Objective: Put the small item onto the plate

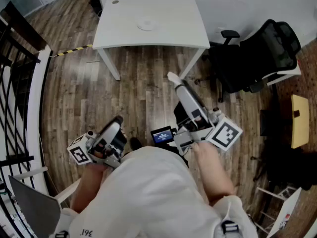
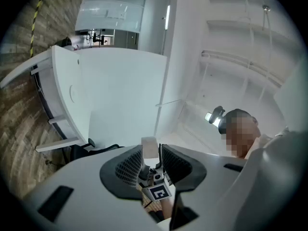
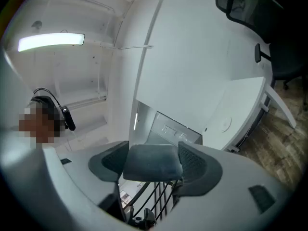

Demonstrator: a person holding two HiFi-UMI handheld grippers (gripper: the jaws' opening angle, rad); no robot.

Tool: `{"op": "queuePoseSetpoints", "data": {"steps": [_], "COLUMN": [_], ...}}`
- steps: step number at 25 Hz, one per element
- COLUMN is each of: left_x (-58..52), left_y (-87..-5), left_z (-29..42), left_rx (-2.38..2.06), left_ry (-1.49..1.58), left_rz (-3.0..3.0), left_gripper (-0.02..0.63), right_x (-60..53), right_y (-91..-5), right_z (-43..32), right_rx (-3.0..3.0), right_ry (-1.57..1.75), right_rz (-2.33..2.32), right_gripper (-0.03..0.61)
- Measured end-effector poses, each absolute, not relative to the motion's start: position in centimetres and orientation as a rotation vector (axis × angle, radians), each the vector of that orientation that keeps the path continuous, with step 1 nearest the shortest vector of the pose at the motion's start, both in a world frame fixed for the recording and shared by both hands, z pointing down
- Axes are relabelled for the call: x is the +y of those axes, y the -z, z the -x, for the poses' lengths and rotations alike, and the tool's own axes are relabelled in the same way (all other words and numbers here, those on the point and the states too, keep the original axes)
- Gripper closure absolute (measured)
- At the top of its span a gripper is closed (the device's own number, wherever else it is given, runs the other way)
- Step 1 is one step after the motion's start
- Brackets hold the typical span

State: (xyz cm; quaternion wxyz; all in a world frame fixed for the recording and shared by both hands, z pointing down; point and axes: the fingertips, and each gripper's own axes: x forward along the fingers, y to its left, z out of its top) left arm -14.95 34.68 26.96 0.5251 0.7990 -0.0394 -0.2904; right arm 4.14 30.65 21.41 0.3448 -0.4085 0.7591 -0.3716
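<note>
Nearest to us, under the head camera, is the person's white shirt [image 1: 148, 192], with a gripper held out on each side above the wood floor [image 1: 129, 93]. The left gripper [image 1: 119, 121] has its jaws only a narrow way apart, with nothing held between them. Through that slit, in the left gripper view, we see the other gripper's marker cube [image 2: 159, 192] and a pale part above it. The right gripper [image 1: 172, 77] points forward with its jaws spread wide. In the right gripper view a dark grey shape [image 3: 153, 161] with rounded corners shows across the gap from pad to pad. We cannot make out what it is, and we see no grip on it. A small lit screen [image 1: 162, 135] sits between the two grippers. Farther out, a black office chair [image 1: 262, 53] stands to the right of a white table [image 1: 173, 33]. On the table lies the plate [image 1: 146, 24], a flat white disc. The small item [image 1: 115, 2] sits apart from it near the far left corner, well away from both grippers.
</note>
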Motion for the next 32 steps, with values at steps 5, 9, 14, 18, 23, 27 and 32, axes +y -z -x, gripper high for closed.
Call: {"op": "queuePoseSetpoints", "data": {"steps": [5,9,14,18,23,27,32], "left_x": [32.7,33.3,33.6,33.8,34.0,34.1,34.2], "left_y": [-27.0,-27.7,-27.4,-27.4,-27.5,-27.7,-27.9], "left_z": [12.7,11.3,10.4,10.4,10.4,9.9,9.5], "left_rx": [-0.05,-0.043,-0.035,-0.035,-0.038,-0.031,-0.021], "left_ry": [0.714,0.68,0.684,0.674,0.671,0.658,0.648], "left_rz": [-1.973,-1.978,-1.97,-1.977,-1.972,-1.971,-1.969], "left_gripper": [0.497,0.497,0.497,0.497,0.497,0.497,0.497], "right_x": [28.4,28.9,29.2,29.4,29.6,29.7,29.8], "right_y": [-21.8,-22.7,-23.1,-23.4,-23.8,-24.6,-25.3], "right_z": [-5.8,-7.1,-7.7,-7.9,-8.1,-8.5,-8.7], "right_rx": [1.989,1.983,1.984,1.975,1.965,1.951,1.936], "right_ry": [0.915,0.923,0.917,0.92,0.928,0.952,0.979], "right_rz": [1.014,1.037,1.045,1.05,1.068,1.077,1.083], "right_gripper": [0.265,0.265,0.265,0.265,0.265,0.265,0.265]}}
